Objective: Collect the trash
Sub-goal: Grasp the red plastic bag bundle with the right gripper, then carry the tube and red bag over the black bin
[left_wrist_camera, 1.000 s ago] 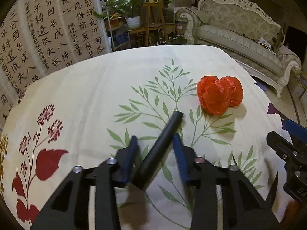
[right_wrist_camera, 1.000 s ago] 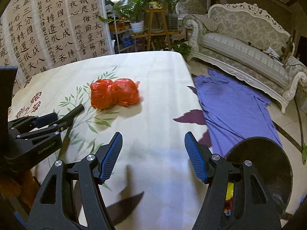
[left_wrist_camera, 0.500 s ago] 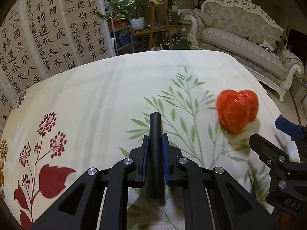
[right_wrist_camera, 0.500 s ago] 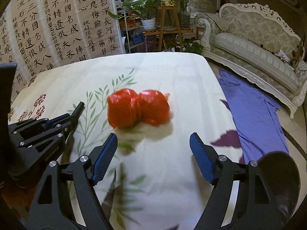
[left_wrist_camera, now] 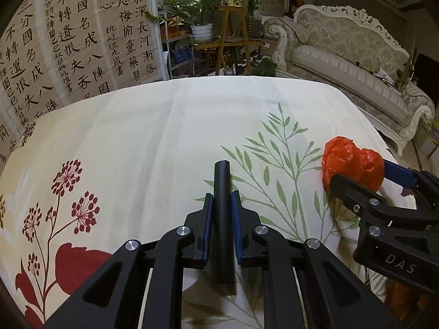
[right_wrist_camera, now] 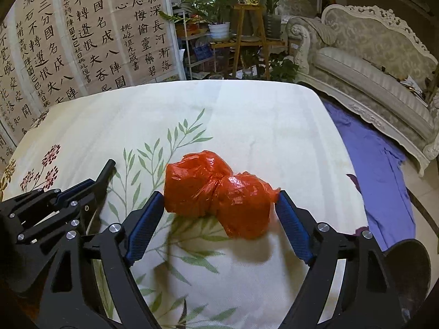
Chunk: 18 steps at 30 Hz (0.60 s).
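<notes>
Two tools angled down | left tool pinching black tube | right tool spread around red bag

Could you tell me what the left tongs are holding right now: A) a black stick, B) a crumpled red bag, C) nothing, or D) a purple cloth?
A: the left tongs are clamped shut on a black stick, while the red bag sits between the open right tongs.

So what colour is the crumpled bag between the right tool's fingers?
Bright orange-red, glossy plastic bag; it shows best in the right wrist view.
</notes>
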{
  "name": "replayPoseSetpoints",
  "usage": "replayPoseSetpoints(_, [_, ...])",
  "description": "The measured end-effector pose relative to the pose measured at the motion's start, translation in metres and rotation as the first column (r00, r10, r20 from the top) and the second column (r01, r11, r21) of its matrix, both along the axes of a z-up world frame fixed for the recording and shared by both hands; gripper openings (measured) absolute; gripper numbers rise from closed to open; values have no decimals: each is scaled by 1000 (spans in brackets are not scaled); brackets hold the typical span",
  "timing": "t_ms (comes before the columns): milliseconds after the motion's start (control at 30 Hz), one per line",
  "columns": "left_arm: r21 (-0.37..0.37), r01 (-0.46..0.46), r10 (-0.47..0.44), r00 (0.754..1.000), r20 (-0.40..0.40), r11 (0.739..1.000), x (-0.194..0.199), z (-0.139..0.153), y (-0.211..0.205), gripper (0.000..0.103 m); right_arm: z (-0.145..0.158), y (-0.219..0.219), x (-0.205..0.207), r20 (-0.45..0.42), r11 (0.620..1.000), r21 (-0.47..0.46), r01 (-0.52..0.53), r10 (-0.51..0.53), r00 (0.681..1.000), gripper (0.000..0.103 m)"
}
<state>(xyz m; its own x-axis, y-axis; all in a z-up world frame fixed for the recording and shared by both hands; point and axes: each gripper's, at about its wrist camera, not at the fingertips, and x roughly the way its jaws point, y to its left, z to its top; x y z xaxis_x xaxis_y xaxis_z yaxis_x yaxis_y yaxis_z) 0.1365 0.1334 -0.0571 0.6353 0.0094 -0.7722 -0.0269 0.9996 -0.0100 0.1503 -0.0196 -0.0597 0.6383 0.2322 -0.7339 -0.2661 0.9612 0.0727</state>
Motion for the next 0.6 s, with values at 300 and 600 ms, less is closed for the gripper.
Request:
replayPoseSetpoints(300, [-14,-3,3,1000,0,1000,3,1,4,14,-2,9,0,3,999,-36,-13,14,1000,67])
replayPoseSetpoints(600, [-44,-2,2,1000,7,999,0,1,10,14,1,8,-17,25,1000,-28,-14,14,1000,61])
